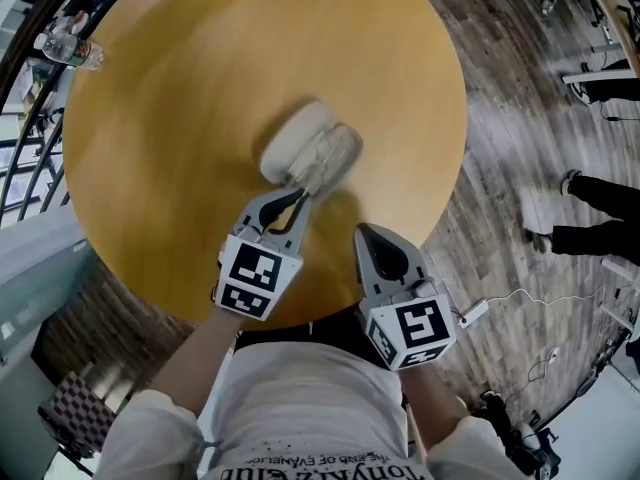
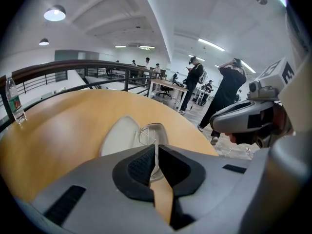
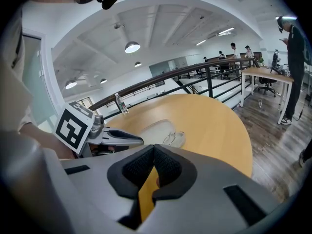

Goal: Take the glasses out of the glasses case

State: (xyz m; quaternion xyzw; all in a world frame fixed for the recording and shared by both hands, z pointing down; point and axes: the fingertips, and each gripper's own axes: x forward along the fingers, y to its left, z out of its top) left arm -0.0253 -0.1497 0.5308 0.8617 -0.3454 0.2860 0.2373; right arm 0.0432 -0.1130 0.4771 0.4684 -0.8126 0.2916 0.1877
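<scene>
- The round wooden table (image 1: 200, 68) is bare except for the case, with the glasses on it, and a bottle (image 1: 70, 50) at the far edge.
- My left gripper (image 1: 298, 198) reaches over the near side, its tips at the case's near edge. The jaws are closed to a slit on a thin pale strip, which I take to be an arm of the glasses (image 2: 148, 133).
- My right gripper (image 1: 365, 230) hangs just right of it over the table's rim, clear of the case. Its jaws are pressed together with nothing between them.
- The case (image 1: 292, 140) lies open near the table's middle, white half to the left and clearer half to the right.
- The wire-framed glasses rest in or on the clearer half.
- My judgement: opening is done and a grip seems made, but the lift out is not yet done.
- Past the table are a grey plank floor (image 1: 500, 168) and a dark railing (image 2: 73, 67).
- It is an open office with ceiling lamps, desks (image 3: 265, 72) and people (image 2: 229, 89) standing far off.
</scene>
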